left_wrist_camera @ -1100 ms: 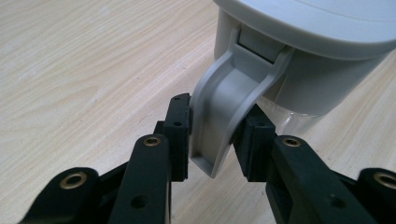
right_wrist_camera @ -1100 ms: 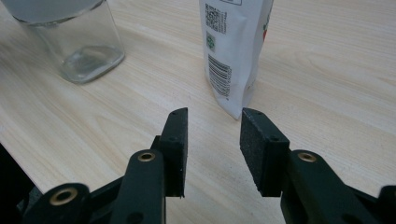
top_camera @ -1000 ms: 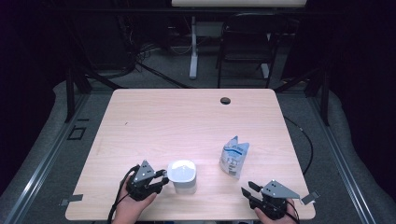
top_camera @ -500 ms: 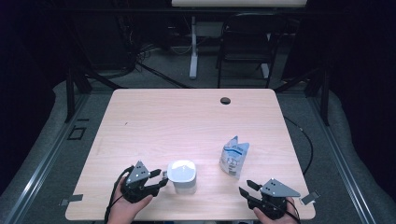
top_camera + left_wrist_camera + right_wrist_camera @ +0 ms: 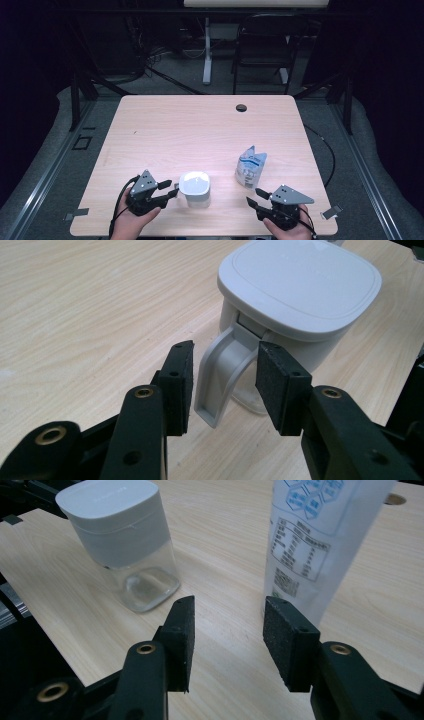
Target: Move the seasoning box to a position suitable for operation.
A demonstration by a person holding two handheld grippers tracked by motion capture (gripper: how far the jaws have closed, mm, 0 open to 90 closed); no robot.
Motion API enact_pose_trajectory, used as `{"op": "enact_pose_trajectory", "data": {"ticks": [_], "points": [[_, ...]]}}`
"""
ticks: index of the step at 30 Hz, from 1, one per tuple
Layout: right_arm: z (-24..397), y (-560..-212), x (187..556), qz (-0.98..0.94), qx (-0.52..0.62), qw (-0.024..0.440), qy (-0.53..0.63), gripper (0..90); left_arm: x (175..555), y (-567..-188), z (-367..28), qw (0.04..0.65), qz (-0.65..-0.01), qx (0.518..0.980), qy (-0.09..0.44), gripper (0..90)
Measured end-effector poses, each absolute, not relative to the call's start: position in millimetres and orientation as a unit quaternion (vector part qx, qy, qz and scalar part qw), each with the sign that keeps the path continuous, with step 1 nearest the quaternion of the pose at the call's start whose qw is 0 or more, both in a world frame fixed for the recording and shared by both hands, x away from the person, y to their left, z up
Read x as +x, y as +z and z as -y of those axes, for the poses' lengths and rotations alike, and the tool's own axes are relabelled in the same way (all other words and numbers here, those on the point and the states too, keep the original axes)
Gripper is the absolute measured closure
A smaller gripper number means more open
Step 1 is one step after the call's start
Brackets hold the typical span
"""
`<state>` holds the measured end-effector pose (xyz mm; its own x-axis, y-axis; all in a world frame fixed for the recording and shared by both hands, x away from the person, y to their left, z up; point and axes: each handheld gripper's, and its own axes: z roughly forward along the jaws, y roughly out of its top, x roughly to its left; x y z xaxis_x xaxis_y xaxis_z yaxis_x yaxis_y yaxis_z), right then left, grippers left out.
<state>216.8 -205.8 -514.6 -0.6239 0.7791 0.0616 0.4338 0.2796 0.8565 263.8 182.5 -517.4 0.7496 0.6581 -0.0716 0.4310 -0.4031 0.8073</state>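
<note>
Straddling container handle (image 5: 220, 375), left tongs (image 5: 222, 385) agape

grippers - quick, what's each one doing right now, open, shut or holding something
Left gripper: open, jaws astride the white container's handle, pads not touching it.
Right gripper: open, holding nothing; pouch just ahead.

The pouch (image 5: 320, 540), just ahead of the right gripper (image 5: 227, 640), bears blue hexagon signs and fine print too small to read.
</note>
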Motion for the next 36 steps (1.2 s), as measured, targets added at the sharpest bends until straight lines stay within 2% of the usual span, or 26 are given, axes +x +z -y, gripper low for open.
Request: {"op": "enact_pose_trajectory", "data": {"ticks": [14,27,34,36], "points": [[178,-510,230,-0.78,0.369,0.186,0.469,55.9,273,-494,-184,0.45,-0.328,0.822,0.12,67.5],[159,-508,240,-0.783,0.358,0.175,0.478,57.9,274,-476,-171,0.446,-0.311,0.829,0.127,79.6],[156,-513,239,-0.785,0.355,0.173,0.477,58.1,276,-475,-165,0.44,-0.305,0.835,0.125,89.5],[158,-514,240,-0.785,0.358,0.172,0.475,58.0,276,-477,-162,0.438,-0.304,0.837,0.122,90.0]]}}
